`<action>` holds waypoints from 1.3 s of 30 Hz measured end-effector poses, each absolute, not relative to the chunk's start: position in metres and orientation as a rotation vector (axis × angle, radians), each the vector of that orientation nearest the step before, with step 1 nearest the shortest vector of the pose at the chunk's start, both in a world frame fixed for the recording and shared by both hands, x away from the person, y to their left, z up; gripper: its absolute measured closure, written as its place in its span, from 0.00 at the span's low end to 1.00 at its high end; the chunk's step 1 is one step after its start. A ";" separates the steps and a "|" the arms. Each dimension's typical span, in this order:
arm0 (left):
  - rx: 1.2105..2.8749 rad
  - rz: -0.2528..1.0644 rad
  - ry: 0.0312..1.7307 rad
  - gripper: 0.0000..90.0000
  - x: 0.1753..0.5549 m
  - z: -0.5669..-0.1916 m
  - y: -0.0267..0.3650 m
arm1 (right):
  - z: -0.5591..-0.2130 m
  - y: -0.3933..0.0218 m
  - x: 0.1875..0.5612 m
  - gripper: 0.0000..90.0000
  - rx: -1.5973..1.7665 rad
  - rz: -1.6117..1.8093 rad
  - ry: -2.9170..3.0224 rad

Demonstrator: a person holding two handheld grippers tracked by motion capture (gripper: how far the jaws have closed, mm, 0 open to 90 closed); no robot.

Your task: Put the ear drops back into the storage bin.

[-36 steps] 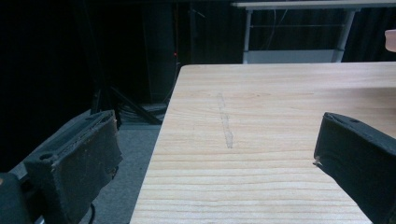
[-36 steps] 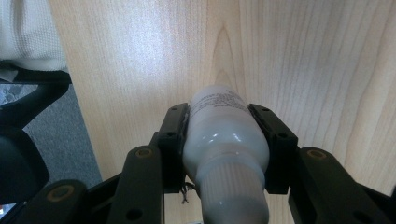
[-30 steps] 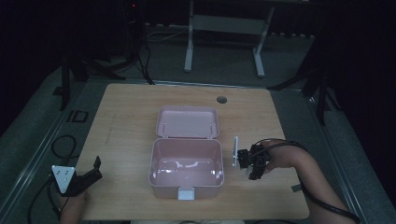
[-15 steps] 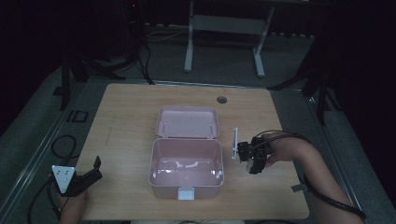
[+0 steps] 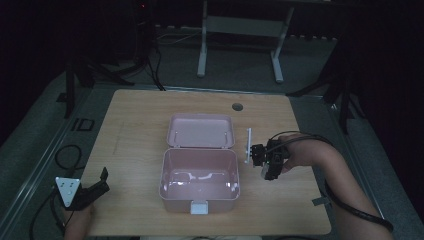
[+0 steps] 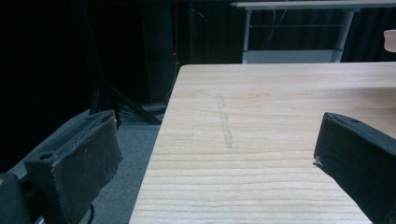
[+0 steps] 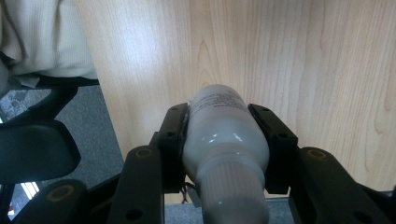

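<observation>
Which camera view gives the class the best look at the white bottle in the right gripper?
The right gripper view: the white bottle sits large between the right gripper pads, ribbed cap nearest the camera. In the high view it is just a small pale patch under the hand.

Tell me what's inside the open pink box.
The pink box looks empty in the high view: only bright glints show on its bare floor. Its near wall hides the strip of floor just behind it.

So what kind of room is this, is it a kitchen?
Probably not a kitchen; more likely a lab or workshop for recording. A bare wooden table stands in a dark room with cables on the grey floor, a metal stand behind, and hand-held grippers.
</observation>
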State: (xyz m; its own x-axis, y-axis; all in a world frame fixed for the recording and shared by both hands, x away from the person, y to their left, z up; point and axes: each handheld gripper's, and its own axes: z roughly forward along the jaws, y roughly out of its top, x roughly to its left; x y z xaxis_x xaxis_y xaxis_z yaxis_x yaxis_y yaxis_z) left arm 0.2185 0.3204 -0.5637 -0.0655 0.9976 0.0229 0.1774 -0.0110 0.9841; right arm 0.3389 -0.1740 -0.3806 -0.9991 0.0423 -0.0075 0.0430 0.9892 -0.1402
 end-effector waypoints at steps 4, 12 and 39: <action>1.322 1.184 1.382 0.01 0.218 -0.564 0.320 | -0.376 -0.167 0.339 0.66 0.050 -0.209 3.122; 1.321 1.185 1.383 0.01 0.218 -0.564 0.321 | -0.371 -0.152 0.338 0.66 0.028 -0.203 3.125; 1.321 1.178 1.382 0.01 0.218 -0.564 0.321 | -0.374 -0.077 0.330 0.66 -0.191 -0.168 3.144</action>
